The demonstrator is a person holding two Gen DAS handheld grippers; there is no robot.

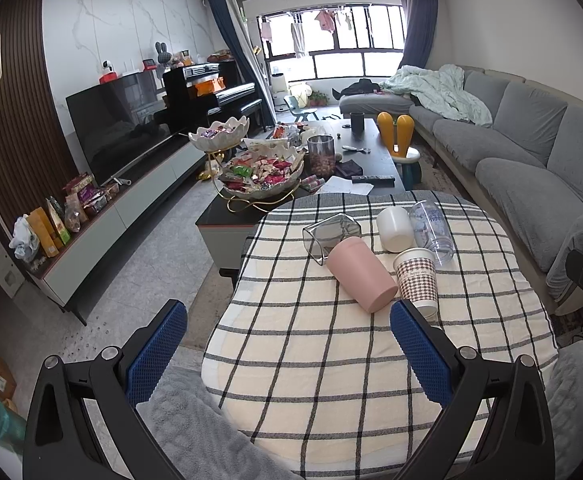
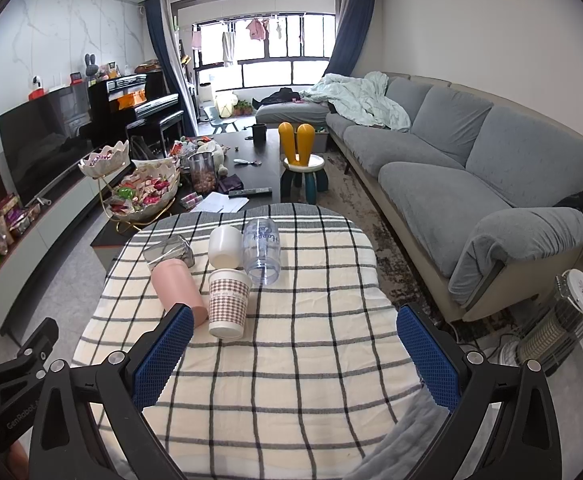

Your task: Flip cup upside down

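Checked cloth covers the counter (image 2: 291, 360), where the paper cup (image 2: 228, 304) stands upright among fallen cups. Light and easily crushed, it wants gentle mid-wall holding. Both tools, left tool (image 1: 287, 344) and right tool (image 2: 295, 348), gape wide, empty.

A checked cloth (image 1: 331, 360) covers the bench. Behind it a dark coffee table (image 2: 247, 148) carries a tiered snack bowl (image 1: 263, 176), a jar (image 2: 202, 172) and a remote (image 2: 250, 192). A grey sofa (image 2: 451, 168) lines the right, a TV (image 1: 119, 128) and piano (image 1: 207, 92) the left.
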